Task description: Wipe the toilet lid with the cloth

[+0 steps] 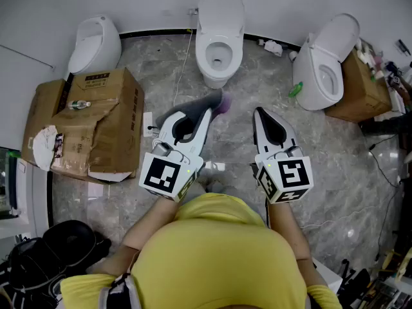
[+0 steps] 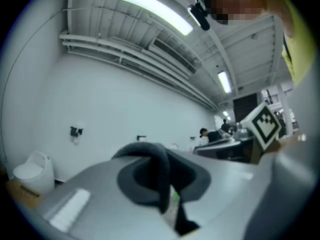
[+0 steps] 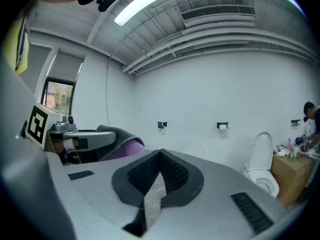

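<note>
At the far left a white urinal [image 1: 94, 44] stands against the wall. A torn cardboard box [image 1: 96, 124] sits nearer than it on the grey stone floor [image 1: 341, 166], and a black bag [image 1: 61, 246] lies at the near left.

The left gripper [image 1: 205, 116] points level toward the far wall. Its jaws are clenched on the cloth [image 1: 216, 102], grey with a purple patch. The cloth bunches out past the jaw tips and hangs above the floor, just in front of the middle toilet [image 1: 219, 50]. In the left gripper view a dark grey fold of it fills the gap between the pads.

The middle toilet stands against the far wall with its lid [image 1: 221, 6] raised. The cloth is near its bowl but not on it.

The right gripper [image 1: 259, 116] is held beside the left one, tipped slightly down. Its jaws are closed tip to tip with nothing between them.

Further right a second toilet [image 1: 322, 69] stands with its lid up. A small green thing [image 1: 296, 89] lies at its foot, and another cardboard box [image 1: 364, 89] stands just beyond it.
</note>
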